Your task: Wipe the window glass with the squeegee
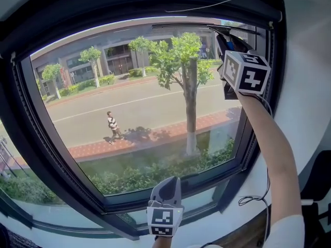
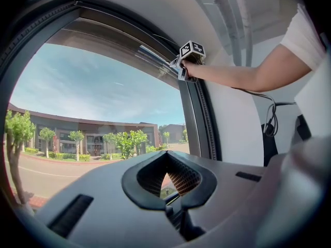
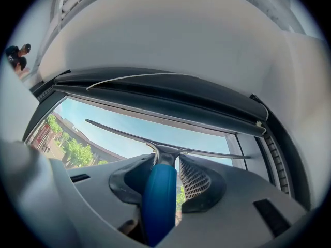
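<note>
The window glass point(image 1: 129, 112) fills a dark frame point(image 1: 46, 154). My right gripper point(image 1: 225, 44) is raised to the glass's top right corner and is shut on the squeegee's blue handle point(image 3: 159, 200). The squeegee's thin metal blade point(image 1: 191, 26) lies level along the top edge of the glass, and shows as the blade point(image 3: 129, 133) just under the frame in the right gripper view. In the left gripper view the right gripper point(image 2: 180, 67) and blade point(image 2: 152, 55) show high up. My left gripper point(image 1: 171, 182) hangs low by the bottom frame, shut with nothing in it point(image 2: 165, 156).
A dark roller-blind box point(image 3: 170, 94) with a thin white cord point(image 1: 207, 5) sits above the glass. A white wall point(image 1: 310, 87) flanks the right frame, and a black cable point(image 1: 254, 198) hangs below my right arm. Outside are a tree point(image 1: 190, 87) and a street.
</note>
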